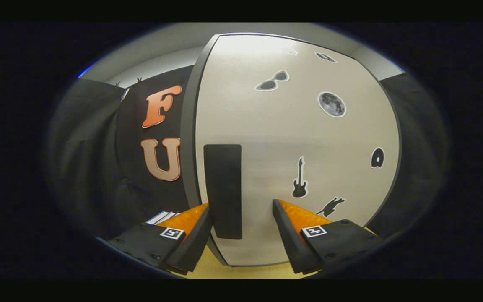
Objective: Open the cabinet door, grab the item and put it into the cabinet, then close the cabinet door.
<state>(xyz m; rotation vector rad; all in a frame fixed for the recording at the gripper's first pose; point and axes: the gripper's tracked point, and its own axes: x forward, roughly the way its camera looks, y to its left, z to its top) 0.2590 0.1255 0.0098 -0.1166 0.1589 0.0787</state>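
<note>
Straight ahead of my fingers stands the cabinet door (283, 138), a pale, smooth panel with a dark edge down its left side. Against that left edge sits a tall black handle (223, 191), an upright rectangular block. It lies between my two fingers, much closer to the left one, whose tip seems to touch or overlap the handle's lower left corner; I cannot tell whether there is real contact. The right finger stands well clear of the handle, over bare door surface.

My gripper (241, 214) is spread wide and holds nothing; neither finger presses on anything I can make out.

Stickers are scattered across the door to the right of the handle. A black guitar sticker (299, 178) stands upright just above my right fingertip. Below and to its right, a black animal silhouette (331, 206) sits right by that finger. Further right, near the door's far edge, is a small dark rounded sticker (377, 157). Higher up are a grey moon sticker (331, 104) and, to its left, a sunglasses sticker (272, 81). Two more small stickers near the door's top are too small to read.

Under the door's lower edge, between my fingers, shows a yellowish tabletop (220, 270). Beside my left finger, something white and striped (162, 217) peeks out; I cannot tell what it is. Black cloth (86, 167) hangs on both sides of the cabinet.
</note>
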